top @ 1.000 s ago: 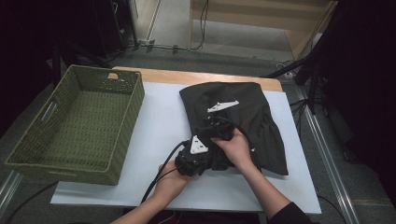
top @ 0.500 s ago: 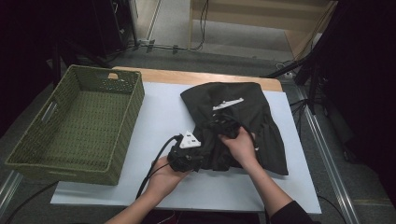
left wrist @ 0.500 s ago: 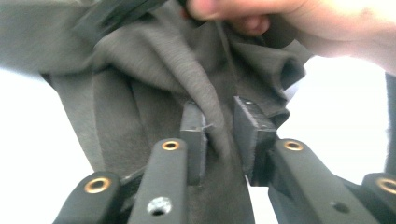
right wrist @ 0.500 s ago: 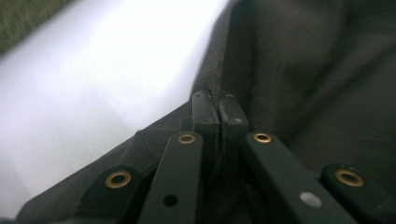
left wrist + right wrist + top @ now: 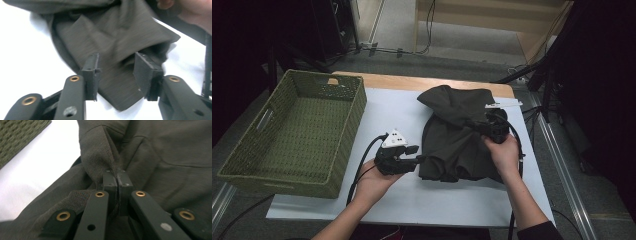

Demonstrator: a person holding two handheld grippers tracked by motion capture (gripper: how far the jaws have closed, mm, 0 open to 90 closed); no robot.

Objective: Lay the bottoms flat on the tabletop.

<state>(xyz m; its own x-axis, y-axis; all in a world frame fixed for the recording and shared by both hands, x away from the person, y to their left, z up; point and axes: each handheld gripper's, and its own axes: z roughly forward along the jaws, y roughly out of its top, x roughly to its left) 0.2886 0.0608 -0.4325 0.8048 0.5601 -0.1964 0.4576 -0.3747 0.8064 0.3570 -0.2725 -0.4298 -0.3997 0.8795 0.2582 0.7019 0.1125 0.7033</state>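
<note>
Both tongs have parted since before: left tongs (image 5: 418,159) gape at the hem, right tongs (image 5: 482,125) pinch the crumpled dark garment (image 5: 457,140).

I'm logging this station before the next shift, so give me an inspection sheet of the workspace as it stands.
Surface: white table top, bare in front of the person, wooden strip along the far edge.
Job's things: dark garment, crumpled, lying right of centre.
Clutter: green woven basket on the left, nothing seen inside.
Grippers: left gripper open, jaws either side of the garment's near corner; right gripper shut on a fold of the garment.
Cables: black cable trails from the left gripper; more cables lie on the floor beyond.
Surroundings: dark stands and a wooden unit behind the table.
</note>
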